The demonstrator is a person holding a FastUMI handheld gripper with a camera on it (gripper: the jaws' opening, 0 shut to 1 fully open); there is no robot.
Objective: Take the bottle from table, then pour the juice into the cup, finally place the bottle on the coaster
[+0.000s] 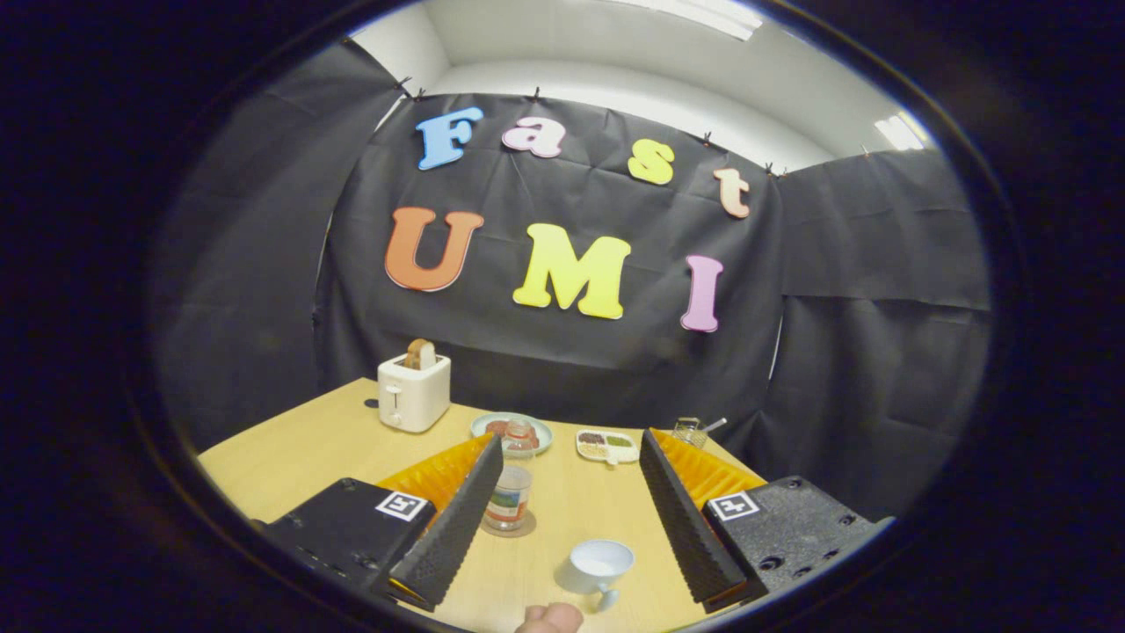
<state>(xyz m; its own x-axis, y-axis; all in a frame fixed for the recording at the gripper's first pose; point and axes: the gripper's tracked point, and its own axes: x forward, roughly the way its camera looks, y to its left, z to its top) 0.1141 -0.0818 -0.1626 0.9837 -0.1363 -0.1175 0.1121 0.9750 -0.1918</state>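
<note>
On the wooden table [290,457], beyond my gripper [571,470], whose fingers stand wide apart and empty: toaster [413,391] at the far side; bottle [510,488] upright on its coaster [527,530], just beside the left finger; cup [599,564] between the fingers, nearer me.

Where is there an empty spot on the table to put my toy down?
Bare table lies left of the toaster and ahead of the cup, between the open gripper fingers. It is crowded at the back: plate, divided dish, glass. The bottle on its coaster hugs the left finger.
</note>
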